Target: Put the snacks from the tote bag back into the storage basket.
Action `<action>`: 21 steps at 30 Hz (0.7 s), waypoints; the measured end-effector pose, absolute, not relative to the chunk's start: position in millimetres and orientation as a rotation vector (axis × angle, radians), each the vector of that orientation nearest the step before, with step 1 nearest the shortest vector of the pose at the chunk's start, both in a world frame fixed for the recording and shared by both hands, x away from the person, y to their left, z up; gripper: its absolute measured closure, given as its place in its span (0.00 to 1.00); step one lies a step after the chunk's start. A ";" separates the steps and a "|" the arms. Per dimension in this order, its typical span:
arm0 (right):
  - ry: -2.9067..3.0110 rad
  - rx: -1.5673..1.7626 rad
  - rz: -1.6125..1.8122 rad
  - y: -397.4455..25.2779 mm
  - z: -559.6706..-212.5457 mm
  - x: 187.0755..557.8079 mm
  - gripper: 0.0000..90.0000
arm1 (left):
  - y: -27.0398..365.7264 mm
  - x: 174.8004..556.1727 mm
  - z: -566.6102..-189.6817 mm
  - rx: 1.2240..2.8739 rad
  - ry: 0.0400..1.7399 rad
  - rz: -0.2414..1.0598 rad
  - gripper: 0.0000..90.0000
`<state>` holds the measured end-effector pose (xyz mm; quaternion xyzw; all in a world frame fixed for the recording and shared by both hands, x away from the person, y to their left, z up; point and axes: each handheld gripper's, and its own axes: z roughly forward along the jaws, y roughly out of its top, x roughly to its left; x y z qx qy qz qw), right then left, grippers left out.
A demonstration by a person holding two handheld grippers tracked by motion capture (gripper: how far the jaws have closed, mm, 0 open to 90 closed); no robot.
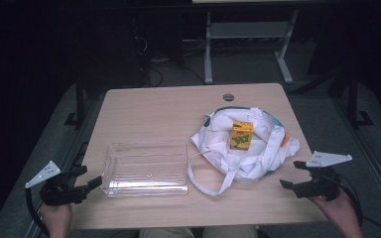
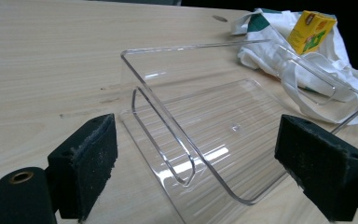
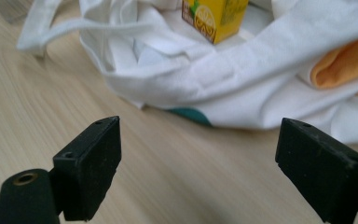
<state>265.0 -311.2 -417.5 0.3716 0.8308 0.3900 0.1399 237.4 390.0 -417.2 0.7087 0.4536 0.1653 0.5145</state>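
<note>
High view: the left gripper (image 1: 90, 184) hovered at 7 o'clock of the table (image 1: 149, 106), jaws spread and empty, just beside the clear plastic tray (image 1: 146, 168). The right gripper (image 1: 286, 184) sat at 4 o'clock, jaws likewise released, near the white cloth bag (image 1: 265, 148), on which a yellow juice carton (image 1: 241, 135) stood upright.

Left gripper view: wide-apart jaws framed the tray's (image 2: 205, 126) near corner; the bag (image 2: 303, 74) and carton (image 2: 312, 31) lay at 1 o'clock.

Right gripper view: parted jaws faced the bag (image 3: 242, 79), untouched; the carton (image 3: 214, 16) stood at 12 o'clock.
</note>
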 end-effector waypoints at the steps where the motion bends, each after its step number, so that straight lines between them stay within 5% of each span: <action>1: 2.399 1.072 1.142 -310.7 -415.8 267.8 0.15 | 390.3 237.4 -417.2 1.702 1.094 0.395 0.14; 21: 2.491 0.984 1.026 -292.4 -383.0 302.7 0.15 | 395.3 234.7 -416.2 1.682 1.105 0.402 0.14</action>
